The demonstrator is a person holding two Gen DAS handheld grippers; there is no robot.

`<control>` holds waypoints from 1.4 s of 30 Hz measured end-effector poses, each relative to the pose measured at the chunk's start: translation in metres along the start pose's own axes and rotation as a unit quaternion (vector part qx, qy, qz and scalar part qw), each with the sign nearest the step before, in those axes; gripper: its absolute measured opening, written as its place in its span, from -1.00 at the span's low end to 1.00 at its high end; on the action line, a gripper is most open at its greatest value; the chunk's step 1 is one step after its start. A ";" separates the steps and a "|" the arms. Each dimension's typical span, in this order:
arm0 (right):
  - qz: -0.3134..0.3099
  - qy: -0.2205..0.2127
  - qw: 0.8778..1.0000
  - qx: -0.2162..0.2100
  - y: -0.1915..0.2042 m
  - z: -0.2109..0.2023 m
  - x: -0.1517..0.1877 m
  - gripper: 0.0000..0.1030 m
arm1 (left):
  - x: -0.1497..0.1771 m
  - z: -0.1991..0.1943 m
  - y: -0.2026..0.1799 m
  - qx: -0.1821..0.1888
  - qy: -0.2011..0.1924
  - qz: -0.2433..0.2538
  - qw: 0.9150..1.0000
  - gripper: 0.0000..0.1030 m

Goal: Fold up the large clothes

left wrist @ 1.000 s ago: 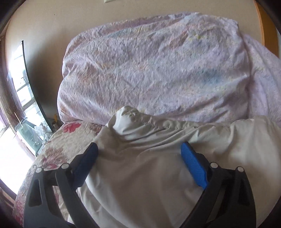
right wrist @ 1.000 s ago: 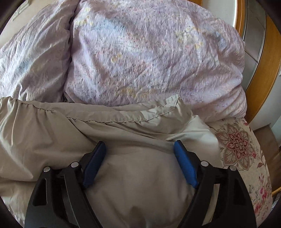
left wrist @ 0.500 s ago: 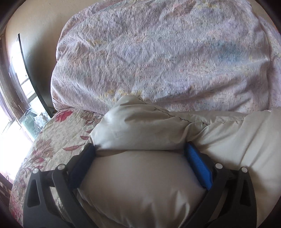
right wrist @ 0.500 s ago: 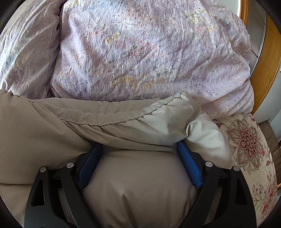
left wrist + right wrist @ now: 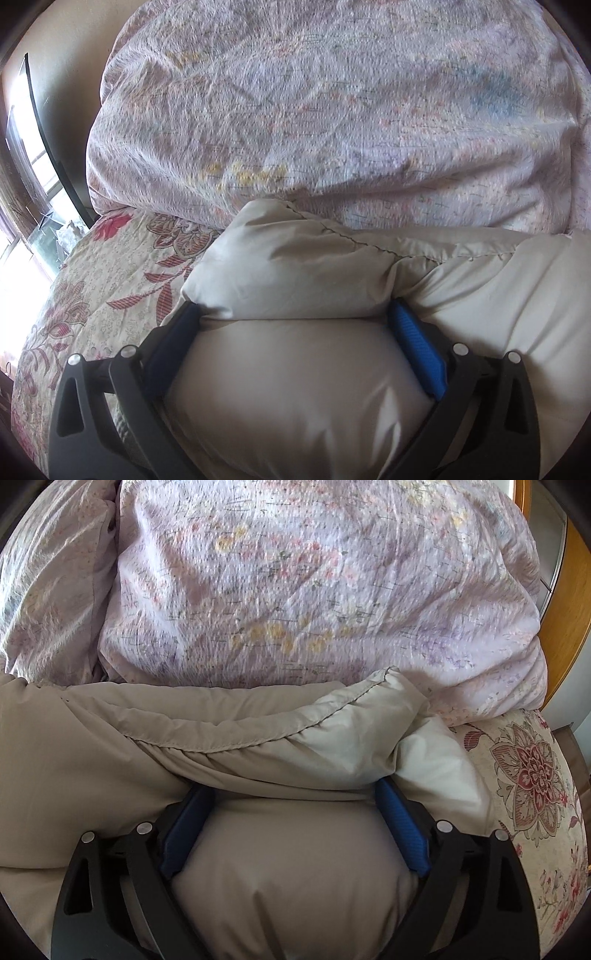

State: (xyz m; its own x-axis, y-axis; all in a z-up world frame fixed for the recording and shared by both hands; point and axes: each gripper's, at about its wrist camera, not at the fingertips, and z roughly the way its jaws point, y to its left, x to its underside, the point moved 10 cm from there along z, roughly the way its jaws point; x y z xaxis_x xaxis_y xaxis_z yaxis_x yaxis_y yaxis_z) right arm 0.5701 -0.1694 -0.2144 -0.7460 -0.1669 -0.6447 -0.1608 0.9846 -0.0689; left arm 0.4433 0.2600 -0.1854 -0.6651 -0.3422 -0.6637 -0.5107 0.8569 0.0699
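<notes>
Beige padded garment [image 5: 295, 387] bulges between both wide-spread grippers [image 5: 295, 325] [image 5: 295, 801], right fingers just opening further; fold laid on bed [image 5: 92, 288], next withdraw.

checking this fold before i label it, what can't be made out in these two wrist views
- Left wrist view: the beige padded garment bulges between the left gripper fingers and hides the bedspread below; whether the pads press it is unclear.
- Right wrist view: same at the right gripper; the garment's left part is cut by the edge.
- Both views: the lilac duvet hides the bed's far end; its print is blurred.
</notes>
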 end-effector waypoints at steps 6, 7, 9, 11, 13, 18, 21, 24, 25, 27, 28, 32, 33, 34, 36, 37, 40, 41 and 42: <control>0.007 0.003 1.000 -0.010 0.000 0.007 -0.001 0.78 | -0.001 0.006 0.003 -0.001 0.006 -0.002 1.000 0.97; 0.008 0.003 1.000 -0.009 -0.003 0.009 -0.001 0.79 | -0.002 0.007 0.003 -0.002 0.007 -0.001 1.000 0.97; 0.008 0.003 1.000 -0.007 -0.007 0.012 -0.003 0.79 | -0.001 0.008 0.002 -0.005 0.007 0.001 1.000 0.97; 0.008 0.003 1.000 -0.005 -0.011 0.016 -0.006 0.79 | -0.001 0.009 0.001 -0.008 0.007 0.003 1.000 0.97; 0.008 0.003 1.000 -0.003 -0.012 0.019 -0.007 0.79 | 0.000 0.008 -0.003 -0.011 0.007 0.005 1.000 0.97; 0.009 0.002 1.000 -0.004 -0.004 0.020 -0.006 0.79 | 0.001 0.005 -0.008 -0.012 0.008 0.003 1.000 0.97; 0.017 -0.004 1.000 -0.010 -0.007 0.015 -0.008 0.79 | 0.000 0.003 -0.004 -0.001 0.001 -0.010 1.000 0.97; 0.033 -0.021 0.999 -0.013 -0.010 0.007 -0.008 0.79 | -0.001 -0.009 0.009 0.032 -0.024 -0.050 0.998 0.96; 0.041 -0.029 0.999 -0.013 -0.014 0.002 -0.007 0.79 | 0.000 -0.017 0.017 0.036 -0.036 -0.068 0.996 0.96; 0.069 -0.051 0.996 0.008 -0.030 -0.020 -0.003 0.79 | 0.006 -0.038 0.032 0.037 -0.043 -0.083 0.995 0.96; 0.090 -0.067 0.994 0.002 -0.039 -0.036 0.002 0.79 | 0.011 -0.051 0.038 0.042 -0.044 -0.079 0.995 0.96; 0.201 -0.075 0.976 -0.048 -0.086 -0.093 0.042 0.79 | 0.041 -0.104 0.074 0.058 -0.059 -0.068 0.994 0.96; 0.227 -0.061 0.970 -0.065 -0.095 -0.099 0.055 0.79 | 0.050 -0.112 0.083 0.061 -0.053 -0.074 0.994 0.96; 0.253 -0.047 0.963 -0.078 -0.103 -0.105 0.070 0.79 | 0.061 -0.118 0.093 0.066 -0.042 -0.086 0.993 0.96; 0.295 -0.023 0.949 -0.104 -0.115 -0.114 0.096 0.77 | 0.084 -0.126 0.107 0.092 -0.015 -0.121 0.988 0.96; 0.310 -0.014 0.943 -0.121 -0.116 -0.118 0.107 0.76 | 0.094 -0.126 0.112 0.105 0.002 -0.141 0.984 0.95; 0.336 0.014 0.928 -0.162 -0.108 -0.129 0.134 0.71 | 0.119 -0.126 0.114 0.132 0.038 -0.185 0.973 0.92; 0.342 0.025 0.922 -0.177 -0.104 -0.130 0.139 0.66 | 0.124 -0.125 0.112 0.139 0.046 -0.194 0.970 0.90; 0.348 0.033 0.918 -0.189 -0.099 -0.130 0.143 0.64 | 0.128 -0.126 0.109 0.146 0.051 -0.201 0.967 0.85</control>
State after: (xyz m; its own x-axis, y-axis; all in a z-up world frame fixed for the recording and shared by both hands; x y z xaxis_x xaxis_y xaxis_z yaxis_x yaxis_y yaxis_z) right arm 0.3951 -0.2980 -0.2006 -0.7888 0.4803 -0.3837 0.1658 0.7673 0.6195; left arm 0.2339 0.2613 -0.1691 -0.5028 -0.6934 -0.5161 -0.5735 0.7144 -0.4009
